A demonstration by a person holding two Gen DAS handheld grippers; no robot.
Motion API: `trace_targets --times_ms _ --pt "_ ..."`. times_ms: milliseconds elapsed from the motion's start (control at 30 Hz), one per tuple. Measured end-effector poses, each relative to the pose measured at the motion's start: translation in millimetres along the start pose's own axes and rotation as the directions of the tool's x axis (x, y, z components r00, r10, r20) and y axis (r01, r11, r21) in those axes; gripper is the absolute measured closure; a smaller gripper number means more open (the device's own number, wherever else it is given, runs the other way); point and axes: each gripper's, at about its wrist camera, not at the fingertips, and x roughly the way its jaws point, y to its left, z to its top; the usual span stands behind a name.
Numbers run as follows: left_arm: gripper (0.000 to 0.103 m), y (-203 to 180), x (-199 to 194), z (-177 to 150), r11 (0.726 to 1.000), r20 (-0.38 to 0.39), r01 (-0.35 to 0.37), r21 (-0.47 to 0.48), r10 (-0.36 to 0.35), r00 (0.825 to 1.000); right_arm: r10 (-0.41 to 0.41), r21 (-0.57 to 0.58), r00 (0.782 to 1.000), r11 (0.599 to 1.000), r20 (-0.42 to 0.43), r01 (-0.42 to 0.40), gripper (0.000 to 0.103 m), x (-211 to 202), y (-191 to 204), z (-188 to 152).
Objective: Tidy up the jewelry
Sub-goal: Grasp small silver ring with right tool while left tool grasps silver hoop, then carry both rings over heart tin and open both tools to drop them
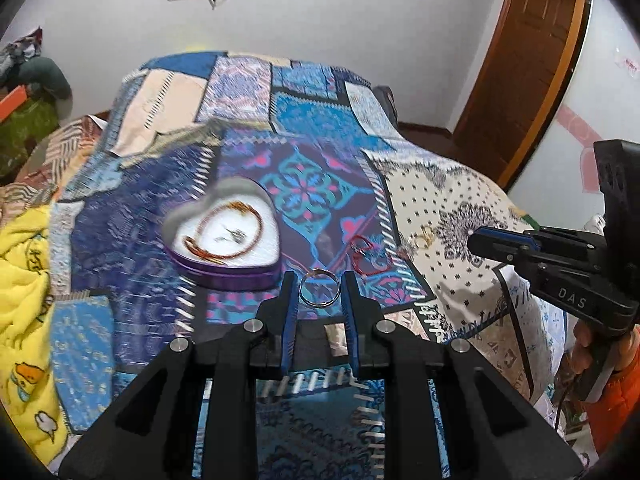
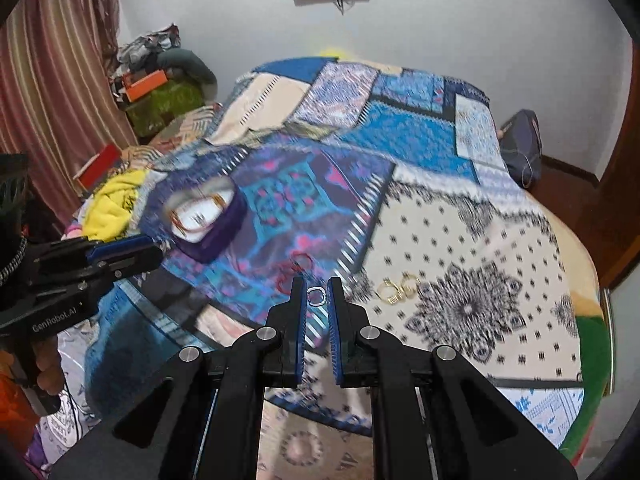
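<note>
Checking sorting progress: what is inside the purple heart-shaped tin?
Inside the purple heart-shaped tin, on a white lining, lie a thin orange-brown cord bracelet and a small blurred metallic piece. Anything under the lining is covered.

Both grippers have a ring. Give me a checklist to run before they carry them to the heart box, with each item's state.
1. Left gripper grips the silver ring between its fingertips: ok.
2. Right gripper grips the small ring: ok, but it sits at the very tips.
3. Heart box open, lid off: ok.
4. Room in the box: ok; a bracelet and a small dark piece lie inside, with white floor free.
5. Path to the box clear: ok; only the red cord lies on the quilt nearby.
6. Gold rings still to collect: not ok, still on the quilt.
</note>
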Motion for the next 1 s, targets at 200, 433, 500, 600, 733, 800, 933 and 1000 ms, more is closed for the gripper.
trace_targets --times_ms 200,433,500,600,733,800,933,1000 --pt "0.083 15 -18 3 0.999 0.050 -0.033 -0.012 0.034 0.998 0.047 -0.022 0.997 0.999 0.057 -0.046 0.094 -5 20 16" --pt "0.083 35 -29 8 0.998 0.097 -0.057 -0.038 0.060 0.993 0.090 -0.061 0.992 0.995 0.087 -0.085 0.094 5 45 37" --pt "0.083 42 -30 10 0.997 0.105 -0.061 -0.043 0.065 0.992 0.100 -0.067 0.991 0.993 0.091 -0.094 0.094 9 50 42" --pt "0.083 48 -29 12 0.997 0.113 -0.065 -0.047 0.070 0.991 0.114 -0.077 0.989 0.991 0.093 -0.107 0.094 17 57 50" --pt "0.083 55 -23 17 0.997 0.117 -0.067 -0.047 0.072 0.991 0.134 -0.085 0.988 0.988 0.081 -0.127 0.094 32 64 59" --pt "0.083 59 -18 19 0.997 0.114 -0.062 -0.048 0.067 0.991 0.142 -0.085 0.987 0.987 0.070 -0.136 0.094 40 66 62" --pt "0.083 64 -7 22 0.997 0.105 -0.063 -0.044 0.068 0.992 0.169 -0.081 0.985 0.983 0.035 -0.166 0.094 58 71 68" --pt "0.083 67 1 23 0.997 0.093 -0.057 -0.048 0.062 0.994 0.176 -0.083 0.984 0.981 0.017 -0.174 0.094 67 74 69"
